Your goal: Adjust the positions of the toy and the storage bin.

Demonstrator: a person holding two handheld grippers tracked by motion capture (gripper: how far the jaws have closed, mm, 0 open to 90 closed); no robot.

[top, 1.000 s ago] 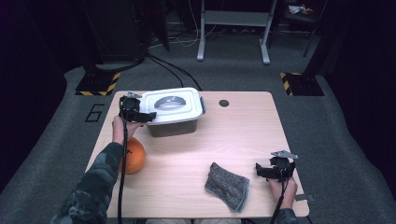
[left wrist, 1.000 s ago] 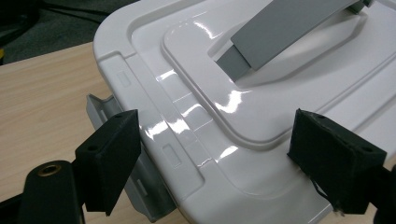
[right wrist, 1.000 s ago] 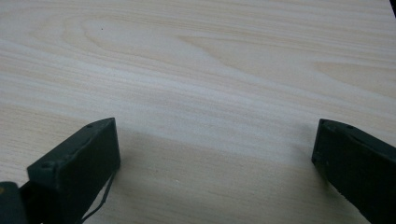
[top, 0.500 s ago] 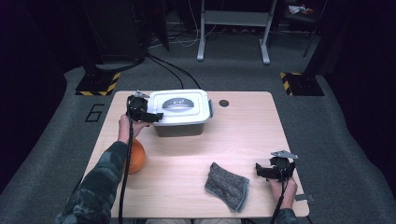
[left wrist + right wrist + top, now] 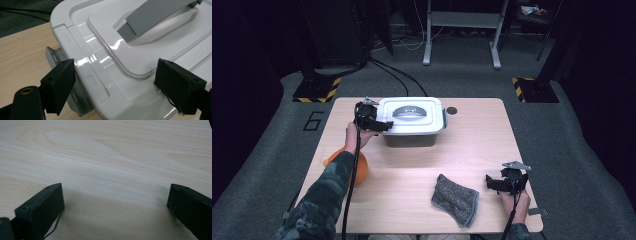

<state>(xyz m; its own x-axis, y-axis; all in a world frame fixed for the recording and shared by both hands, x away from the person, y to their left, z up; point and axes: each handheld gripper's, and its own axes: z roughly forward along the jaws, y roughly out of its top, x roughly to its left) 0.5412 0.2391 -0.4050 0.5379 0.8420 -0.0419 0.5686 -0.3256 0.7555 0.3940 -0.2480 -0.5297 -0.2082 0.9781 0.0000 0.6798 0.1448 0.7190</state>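
Note:
A grey box with a white lid (image 5: 412,117) and a grey handle (image 5: 411,111) stands at the back middle of the table. My left gripper (image 5: 373,121) is open at the box's left end. In the left gripper view its jaws straddle the lid's corner (image 5: 105,75), and a grey side latch (image 5: 56,60) hangs just beyond the left jaw. The left gripper (image 5: 117,87) holds nothing. My right gripper (image 5: 504,183) rests open near the front right edge, above bare wood (image 5: 112,170), to the right of a grey cloth (image 5: 455,199).
An orange round object (image 5: 357,170) lies at the left, partly hidden by the left sleeve. A dark round hole (image 5: 452,110) marks the tabletop right of the box. The wooden table (image 5: 482,145) ends close behind the right hand; dark floor and stands surround it.
My left gripper has moved right, up to the box's left end. The box has shifted slightly right and turned square to the table. The right gripper has stayed put.

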